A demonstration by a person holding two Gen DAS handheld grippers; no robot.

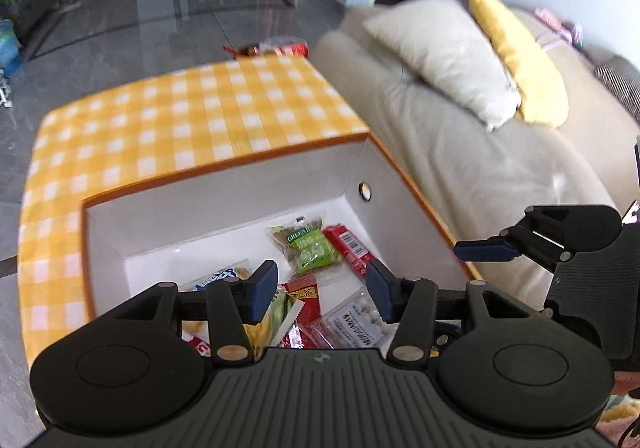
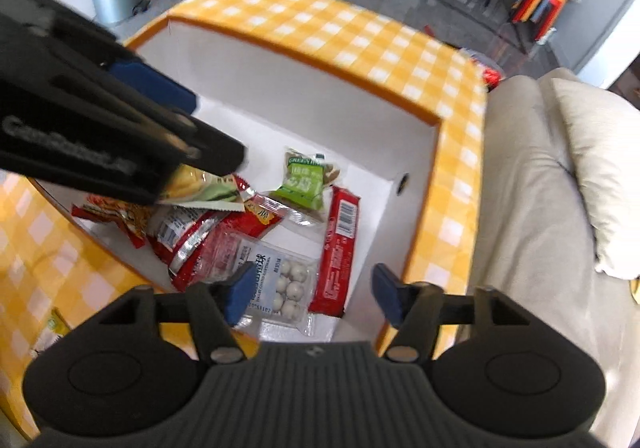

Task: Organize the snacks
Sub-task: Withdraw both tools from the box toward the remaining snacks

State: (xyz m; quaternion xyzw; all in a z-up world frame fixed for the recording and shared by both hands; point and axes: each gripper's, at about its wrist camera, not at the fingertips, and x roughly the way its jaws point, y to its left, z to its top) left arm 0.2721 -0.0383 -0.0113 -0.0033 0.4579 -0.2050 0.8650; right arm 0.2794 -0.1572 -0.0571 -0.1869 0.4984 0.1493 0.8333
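Snacks lie loose on the white floor of an open box with orange edges, which sits on a table under a yellow-and-white checked cloth, just beside a beige sofa.

Nearest the far wall is a green packet whose top band reads "GREEN" followed by letters too blurred to make out; larger Chinese characters below it are unreadable. Right of it lies a long red bar with a white barcode panel on its upper end. A clear pouch of round white balls lies just left of the bar, carrying a label with Chinese characters and small English print that cannot be read. Beside it, red wrappers overlap in a heap, one with a yellow panel of Chinese writing, and a yellow-green sachet rests against them.

The left gripper hangs over the heap, its blue pads apart with nothing between them. The right gripper hangs over the pouch and bar, pads likewise spread and empty. Raised lettering on the left gripper's black body shows in the right wrist view but is too smeared to read.
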